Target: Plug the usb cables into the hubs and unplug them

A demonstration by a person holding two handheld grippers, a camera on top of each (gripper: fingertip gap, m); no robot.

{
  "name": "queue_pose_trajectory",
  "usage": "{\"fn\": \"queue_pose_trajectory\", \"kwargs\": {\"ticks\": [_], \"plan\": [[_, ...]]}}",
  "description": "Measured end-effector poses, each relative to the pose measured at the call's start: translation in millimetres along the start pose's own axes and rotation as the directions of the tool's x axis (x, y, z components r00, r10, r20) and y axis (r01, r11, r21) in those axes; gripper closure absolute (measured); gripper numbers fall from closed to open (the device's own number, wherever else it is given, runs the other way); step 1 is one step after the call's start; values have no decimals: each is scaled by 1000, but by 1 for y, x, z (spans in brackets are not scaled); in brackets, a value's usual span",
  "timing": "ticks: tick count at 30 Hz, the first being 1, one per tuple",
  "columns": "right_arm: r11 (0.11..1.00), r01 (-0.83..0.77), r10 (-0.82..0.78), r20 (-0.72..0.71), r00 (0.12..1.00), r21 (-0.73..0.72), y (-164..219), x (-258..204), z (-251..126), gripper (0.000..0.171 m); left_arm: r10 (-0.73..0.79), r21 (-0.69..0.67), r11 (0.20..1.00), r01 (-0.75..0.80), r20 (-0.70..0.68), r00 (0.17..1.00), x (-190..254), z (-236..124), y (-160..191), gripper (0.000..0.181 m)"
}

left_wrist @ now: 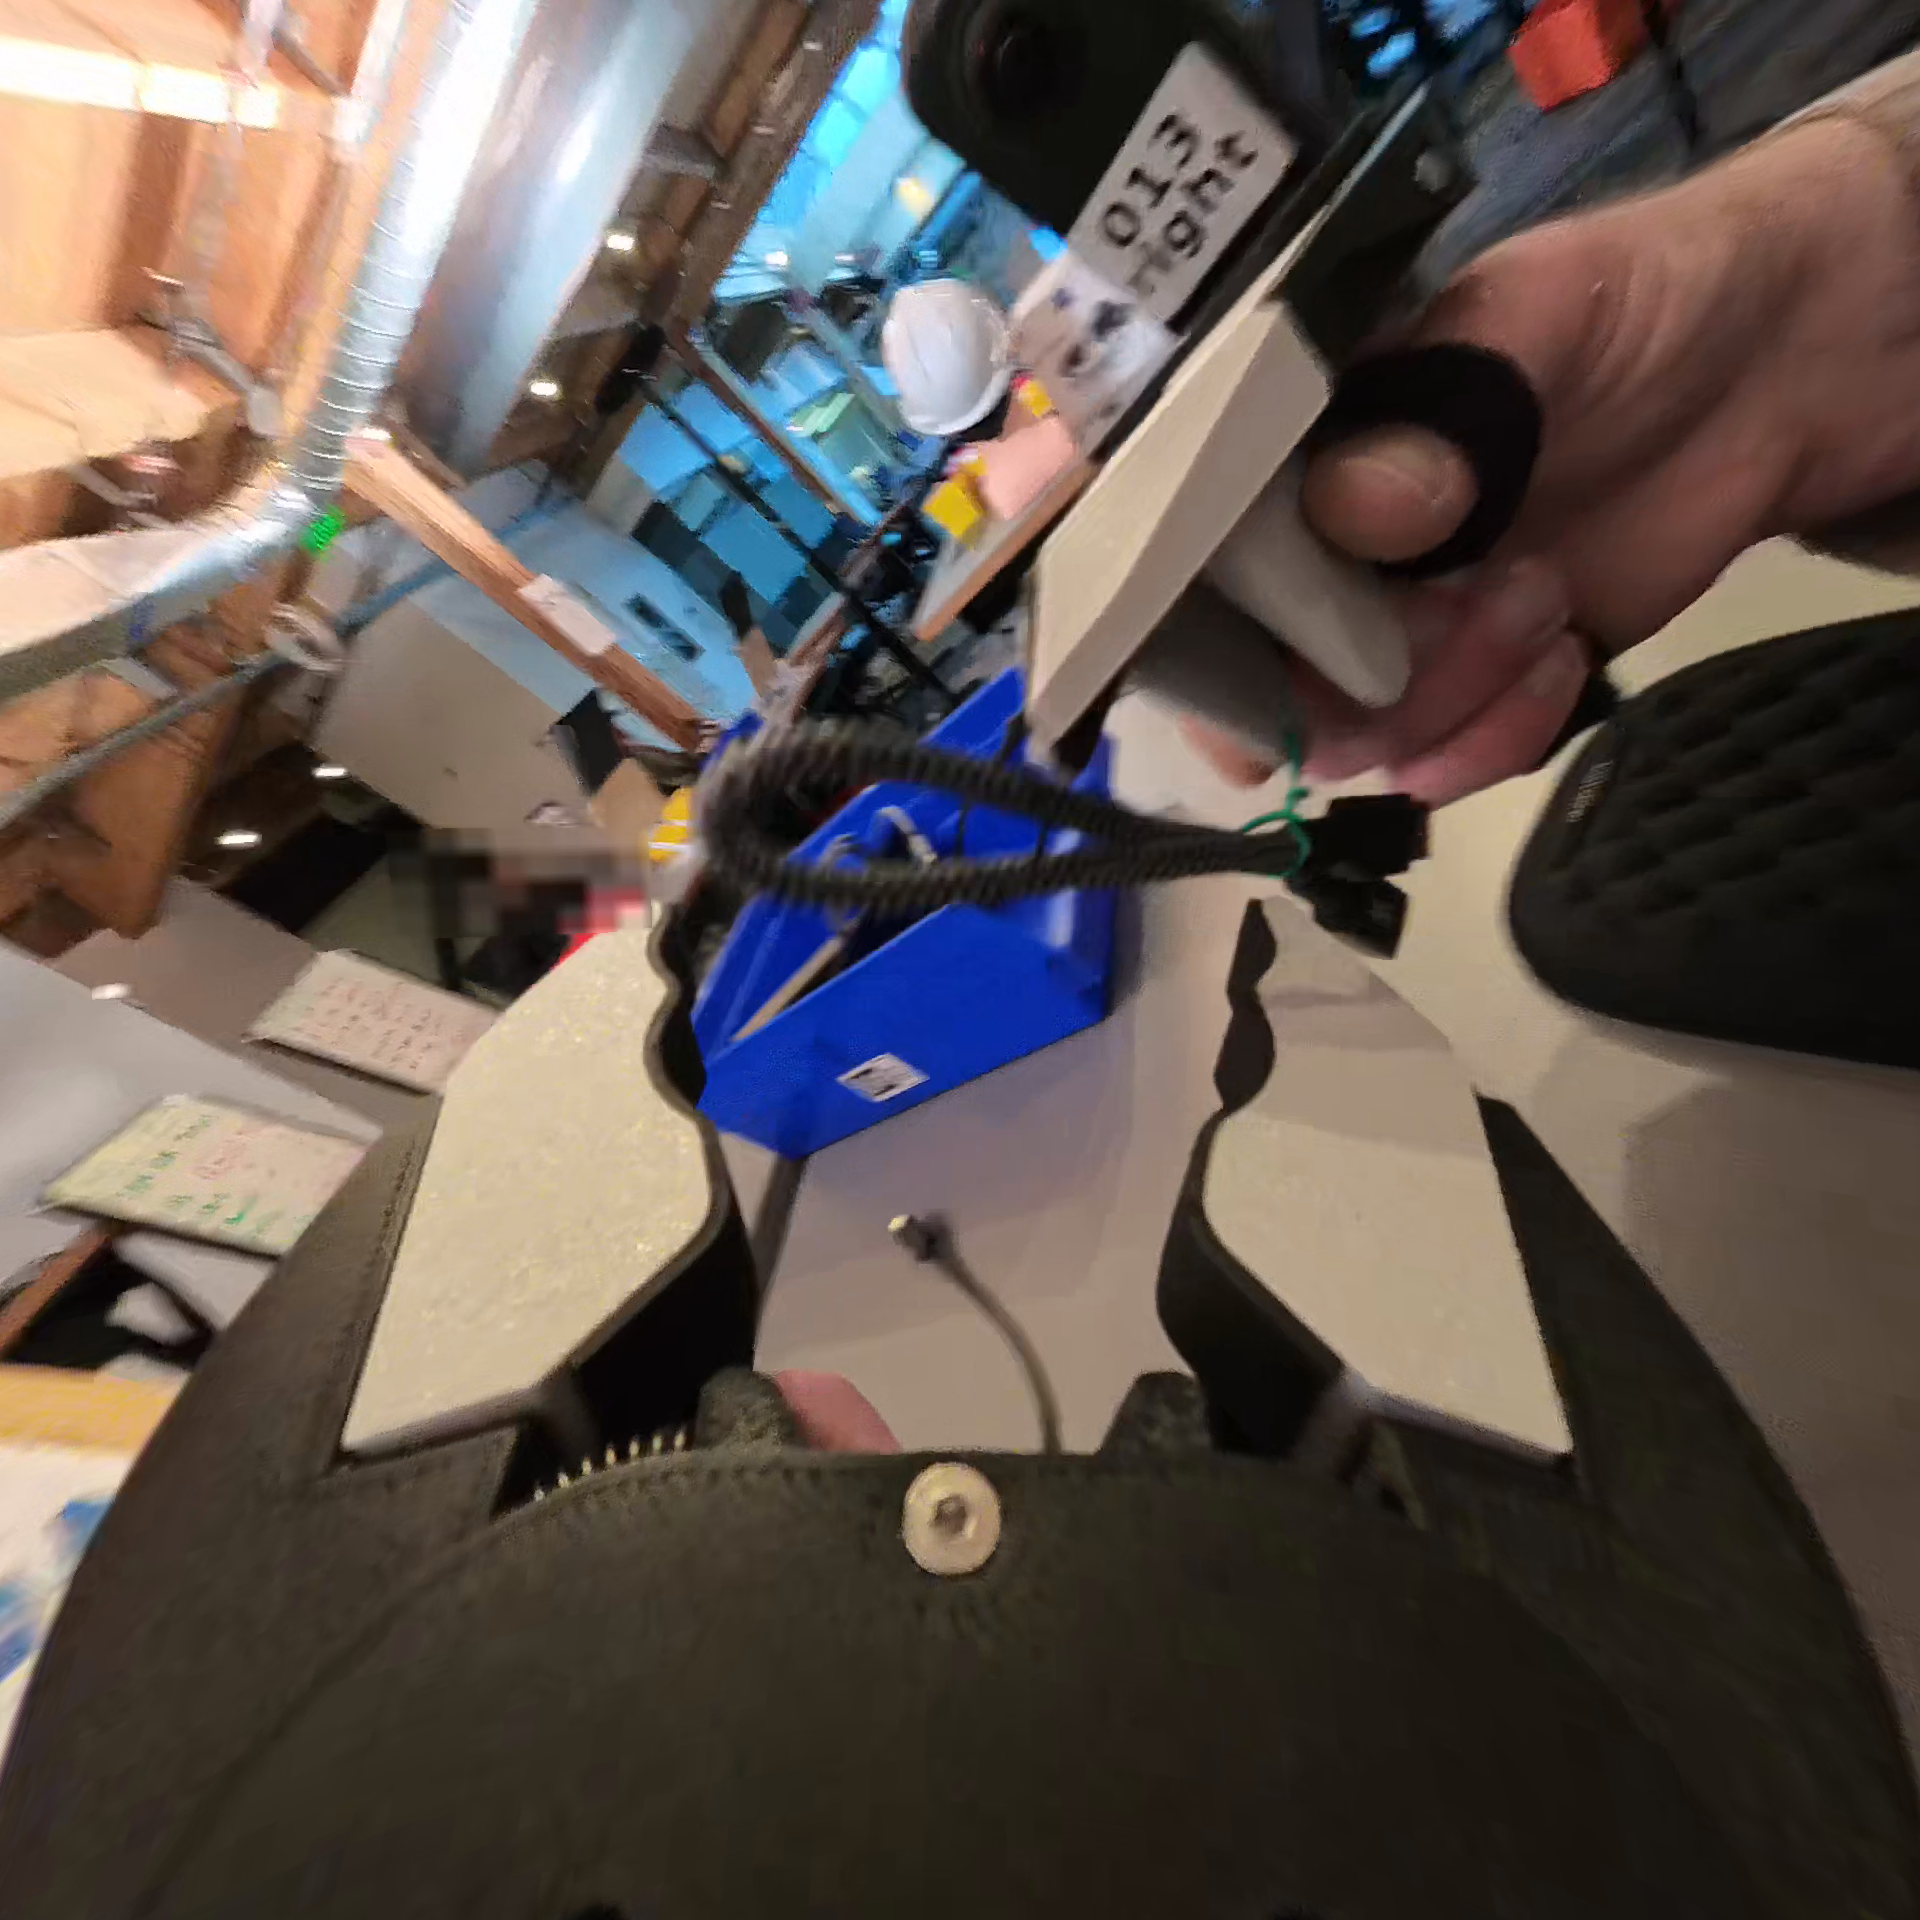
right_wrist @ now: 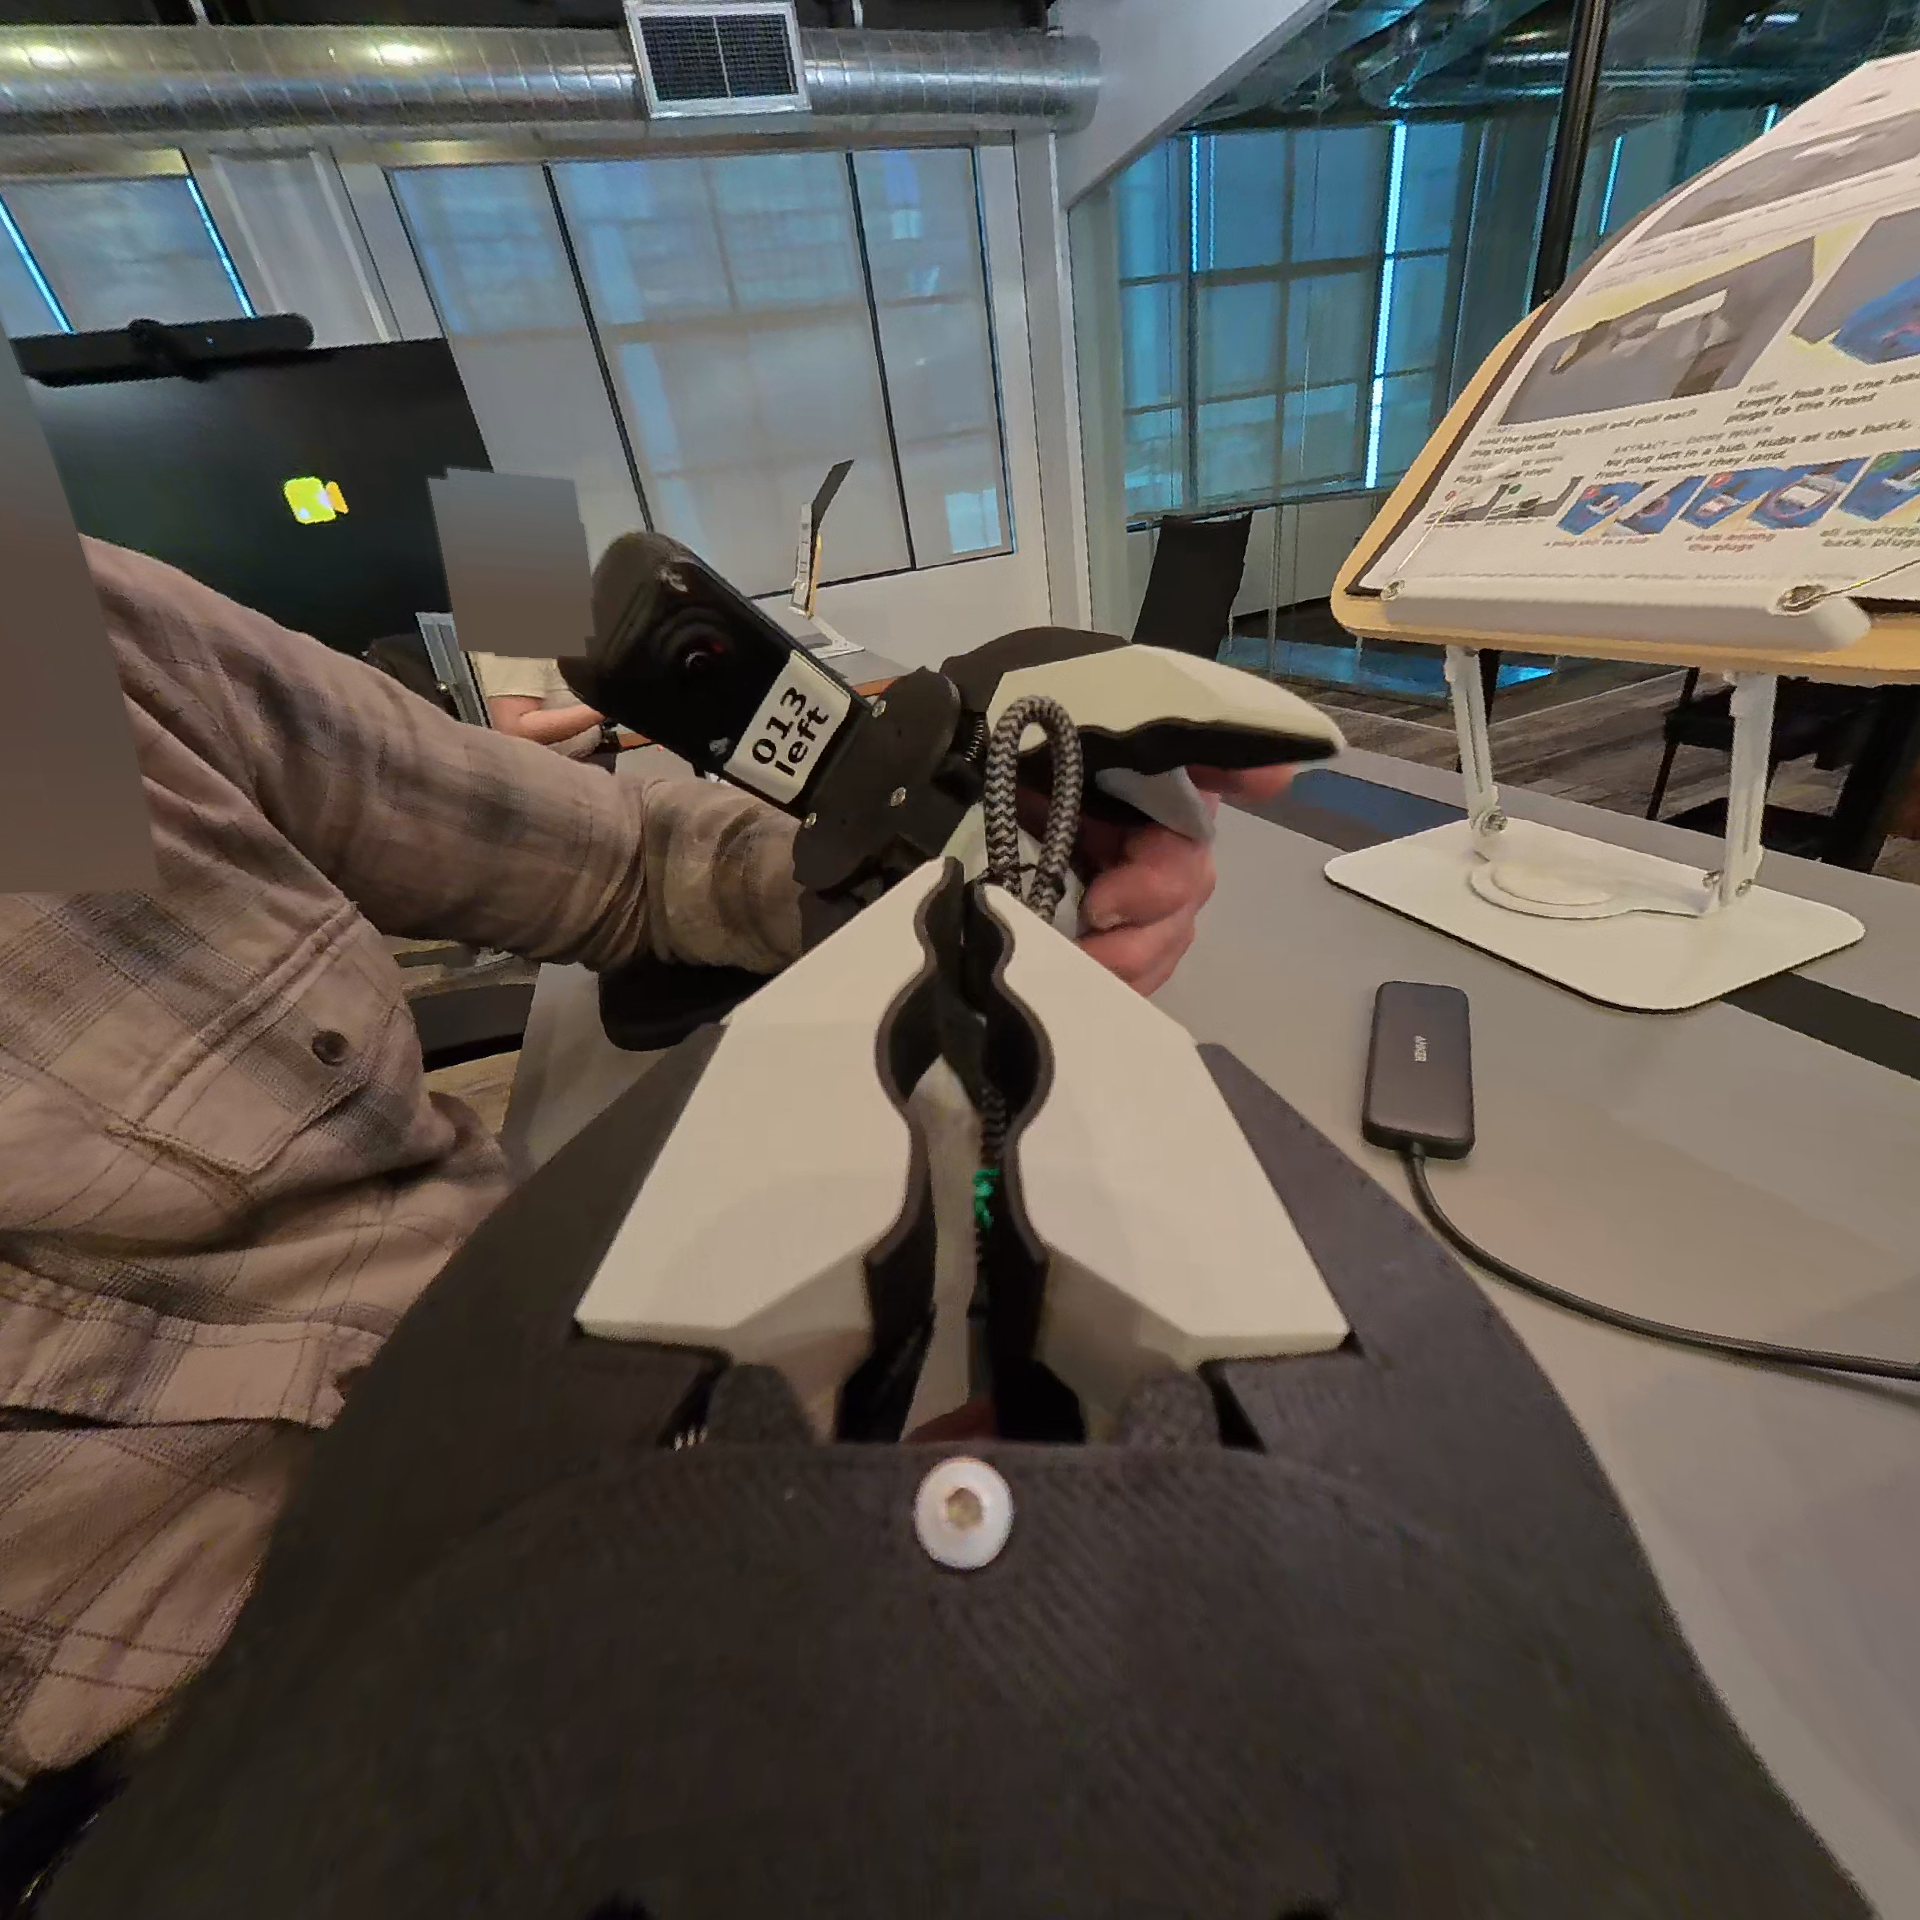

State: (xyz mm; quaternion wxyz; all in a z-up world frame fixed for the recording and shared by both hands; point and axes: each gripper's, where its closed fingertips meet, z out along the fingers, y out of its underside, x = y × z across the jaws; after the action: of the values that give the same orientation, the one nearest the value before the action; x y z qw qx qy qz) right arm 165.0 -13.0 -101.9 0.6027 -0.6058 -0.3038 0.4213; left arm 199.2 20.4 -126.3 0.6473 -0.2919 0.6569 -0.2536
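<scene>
Right wrist view, grey table, dark hub, document stand, windows

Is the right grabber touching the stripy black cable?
Touching. The right wrist view shows the right gripper shut on the braided cable, which runs between its fingers and loops out past the tips.

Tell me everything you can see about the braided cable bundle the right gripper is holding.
The braided cable bundle is black-and-grey woven cord, folded into a loop and tied with a green twist tie near its black plugs. The right gripper is shut on it, the loop sticking out past the fingertips. It hangs in the air above the blue bin, in front of the open left gripper, which does not touch it.
</scene>
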Motion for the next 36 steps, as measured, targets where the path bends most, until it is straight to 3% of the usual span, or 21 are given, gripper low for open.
{"fn": "queue_pose_trajectory", "kwargs": {"ticks": [2,3,5,7,11,14,16,18,21,25,28,30,32,34,36], "plan": [[1000,-14,14,-9,1000,19,-3,2,-3,171,140,-4,990,-141,148,979,-17,-17,1,88],[999,-28,29,-11,1000,35,-5,3,-5,171,261,-2,963,-269,258,930,-25,-28,-6,92],[995,-72,71,7,997,75,-10,2,-6,171,536,-73,831,-551,374,757,-22,-43,-19,90],[992,-93,92,13,996,86,-10,3,-5,171,696,-133,689,-713,395,599,-13,-44,-24,89],[986,-144,140,47,989,87,-9,-1,2,171,839,-228,472,-852,413,354,-21,-35,-32,102],[984,-162,157,68,985,79,-8,-8,8,171,864,-212,399,-892,413,288,-23,-27,-38,120],[983,-167,161,76,984,75,-8,-11,9,171,855,-187,401,-897,427,294,-21,-26,-43,145],[980,-181,174,91,981,80,-10,-12,9,171,851,-159,422,-893,410,328,-19,-24,-43,152],[985,-164,159,88,983,56,-9,-11,9,171,775,-89,598,-797,319,545,-17,-20,-35,155],[993,-118,116,86,989,13,-5,-9,8,171,502,17,865,-502,-7,865,-2,-14,-19,160],[998,-70,69,109,992,4,-5,-10,6,171,178,22,984,-178,-243,953,9,-15,-19,166],[1000,-21,23,108,994,-23,-3,-10,5,171,-90,-47,996,77,-414,906,20,-16,-17,166],[998,36,-29,112,993,-53,0,-12,6,171,-280,-107,958,265,-542,792,34,-20,-17,166],[997,62,-57,125,991,-43,0,-15,6,171,-425,-116,881,459,-621,659,40,-24,-26,168],[992,119,-113,119,986,-43,0,-16,4,171,-569,-171,719,674,-702,429,46,-31,-39,171]]}}
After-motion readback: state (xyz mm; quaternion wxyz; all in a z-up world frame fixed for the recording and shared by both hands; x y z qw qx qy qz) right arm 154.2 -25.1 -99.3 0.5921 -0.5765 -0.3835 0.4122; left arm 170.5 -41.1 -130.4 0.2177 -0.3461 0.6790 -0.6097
